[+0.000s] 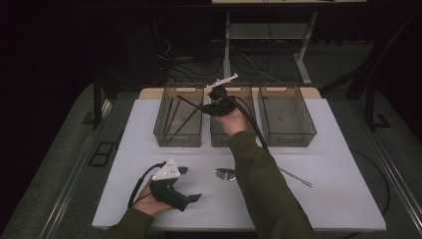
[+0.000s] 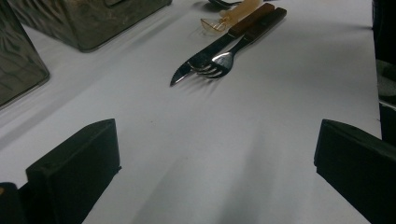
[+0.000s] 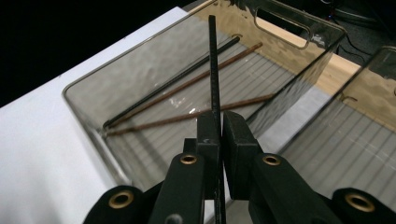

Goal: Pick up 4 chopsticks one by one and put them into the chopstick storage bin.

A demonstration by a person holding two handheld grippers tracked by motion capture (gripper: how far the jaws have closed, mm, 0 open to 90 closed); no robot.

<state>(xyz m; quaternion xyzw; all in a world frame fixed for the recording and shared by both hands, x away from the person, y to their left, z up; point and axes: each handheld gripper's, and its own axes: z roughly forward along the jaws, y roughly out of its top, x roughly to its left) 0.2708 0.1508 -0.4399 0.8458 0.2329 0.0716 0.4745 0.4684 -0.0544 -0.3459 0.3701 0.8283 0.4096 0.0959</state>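
1. Nearest the high camera, the left gripper [image 1: 188, 184] rests low on the white counter [image 1: 338, 199] at the person's side, its jaws standing wide apart with nothing between them.
2. Ahead of it in the left gripper view lie a knife [image 2: 219, 44] and a fork [image 2: 236, 49] side by side, touching, both with dark wooden handles; a pale amber utensil [image 2: 231, 16] lies just beyond them.
3. Farther out, the right gripper [image 1: 206, 106] hangs over the row of three clear bins, at the edge between the left bin [image 1: 158, 130] and the middle bin [image 1: 241, 140].
4. Its jaws are clamped on a black chopstick [image 3: 214, 74], which juts out over the left bin.
5. Inside that bin lie three more sticks: one black [image 3: 173, 84] and two brown [image 3: 196, 77], resting on the ribbed floor.
6. To the right stands the right bin [image 1: 308, 124].
7. Another thin utensil [image 1: 296, 178] lies on the counter right of the person's sleeve [image 1: 263, 189].
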